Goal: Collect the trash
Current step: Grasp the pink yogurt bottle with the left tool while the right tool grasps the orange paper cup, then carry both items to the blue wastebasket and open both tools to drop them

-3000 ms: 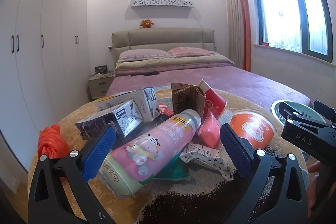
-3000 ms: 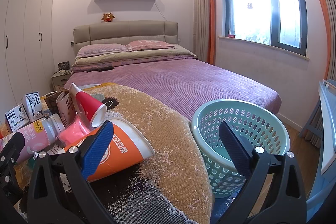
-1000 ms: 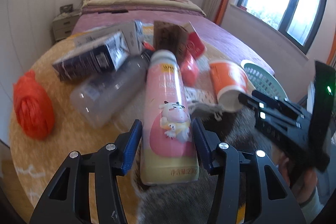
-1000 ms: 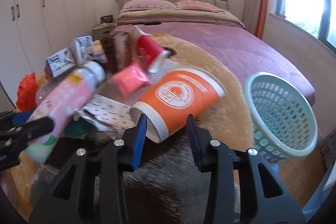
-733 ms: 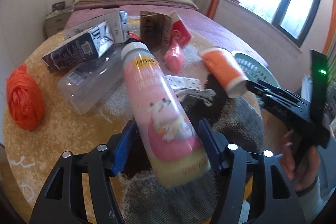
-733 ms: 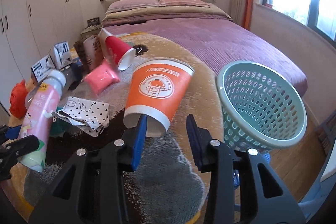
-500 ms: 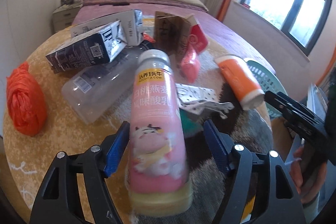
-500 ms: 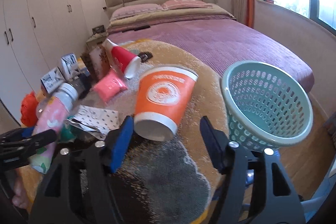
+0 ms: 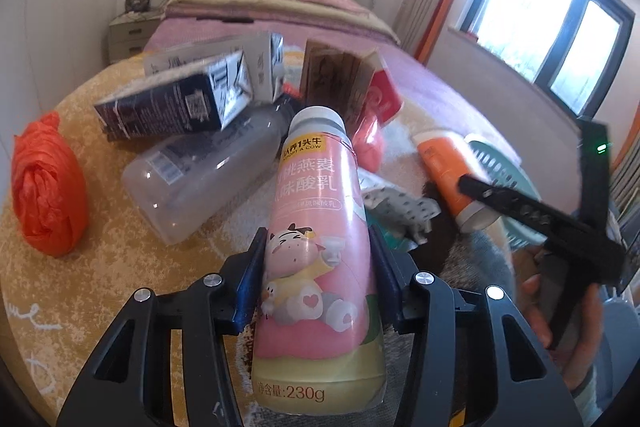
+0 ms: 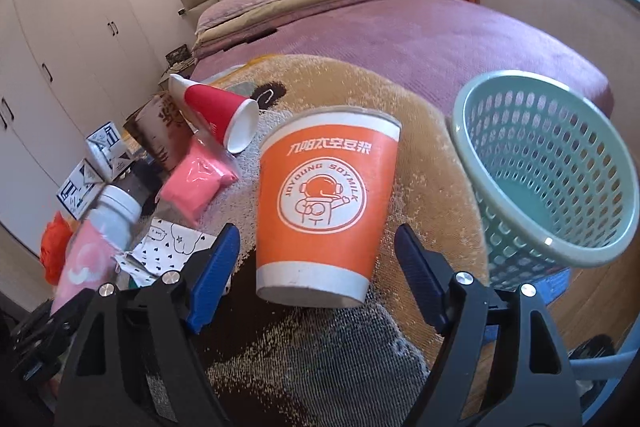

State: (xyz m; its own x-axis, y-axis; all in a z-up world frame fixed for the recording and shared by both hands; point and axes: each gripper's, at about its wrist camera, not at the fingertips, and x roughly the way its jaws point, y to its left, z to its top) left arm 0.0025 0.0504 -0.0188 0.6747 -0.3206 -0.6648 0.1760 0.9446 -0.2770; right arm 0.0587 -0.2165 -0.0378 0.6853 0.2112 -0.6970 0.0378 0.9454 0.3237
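My left gripper point(image 9: 320, 267) is shut on a pink yogurt bottle point(image 9: 316, 211); both blue pads press its sides and its white cap points away from me. An orange paper cup point(image 10: 324, 203) lies on the tan rug point(image 10: 420, 147) with its rim toward me. It sits between the fingers of my right gripper point(image 10: 314, 239), whose jaws are opening, and the pads stand clear of it. A teal mesh basket point(image 10: 560, 187) sits just right of the cup. In the left wrist view a hand point(image 9: 560, 307) holds the right gripper beside the orange cup point(image 9: 452, 171).
More trash lies on the rug: a red paper cup point(image 10: 216, 107), a pink pouch point(image 10: 196, 183), a brown paper bag point(image 9: 336, 75), patterned paper point(image 10: 168, 243), milk cartons point(image 9: 176, 103), a clear bottle point(image 9: 200, 171) and an orange plastic bag point(image 9: 48, 187). A bed point(image 10: 440, 27) lies beyond.
The left jaws loosened, then closed again on the pink bottle, which now points straight ahead. The right jaws widened and came closer around the orange cup.
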